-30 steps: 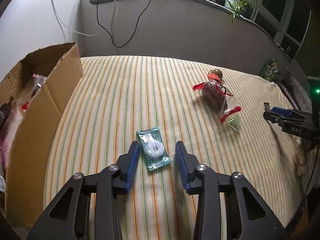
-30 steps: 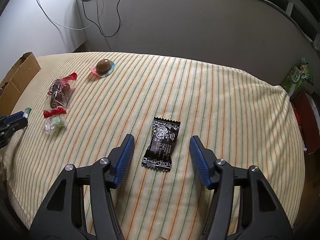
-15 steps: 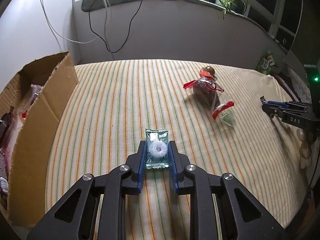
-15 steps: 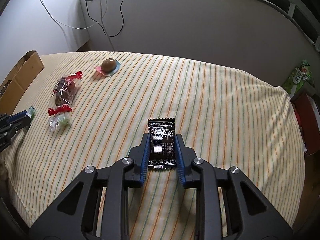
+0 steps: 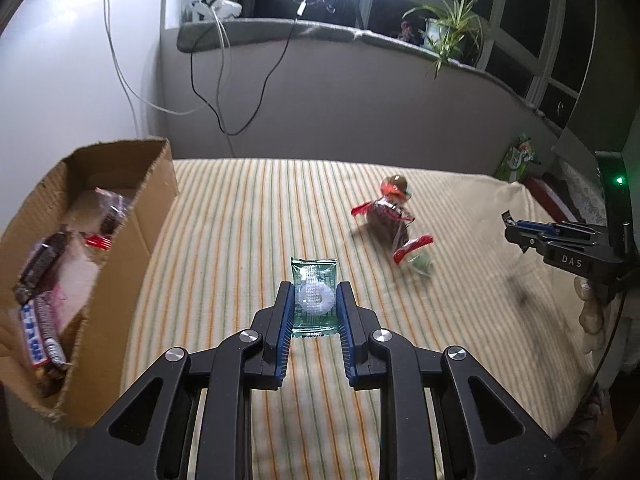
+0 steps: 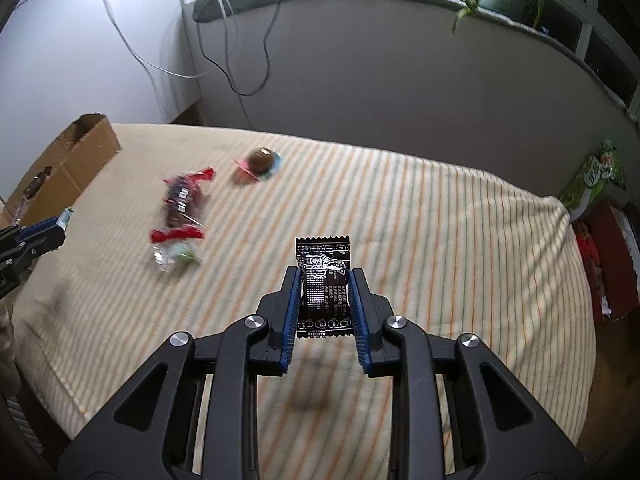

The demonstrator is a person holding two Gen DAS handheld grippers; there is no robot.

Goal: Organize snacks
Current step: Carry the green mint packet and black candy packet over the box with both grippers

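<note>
Between the blue pads of the left claw [image 5: 313, 307] sits a green sachet [image 5: 313, 298] with a white ring sweet showing through it; the pads press on both its long edges, so this claw is clamped on the sachet and carries it clear of the striped cloth [image 5: 240, 216]. To the left of that sachet stands an open cardboard box [image 5: 120, 248] with wrapped bars and packets already lying inside it. Beyond the sachet and to its right lies a dark sweet in a clear wrapper with red twisted ends [image 5: 386, 220], with a pale green sweet in a red-tied wrapper [image 5: 416, 254] just beside it, and a round brown sweet [image 5: 394, 184] at the far end of the pair; all three are blurred.

The right claw [image 6: 325, 304] is narrowed onto a black sachet with white print [image 6: 323, 286], the pads pressing its two sides, and a soft shadow lies on the cloth below it. From the right wrist view the cardboard box is well off to the left of the black sachet, and the three loose sweets lie between the two. Each claw shows at the edge of the other's view. A potted plant [image 5: 452, 32] stands on the ledge behind the surface.
</note>
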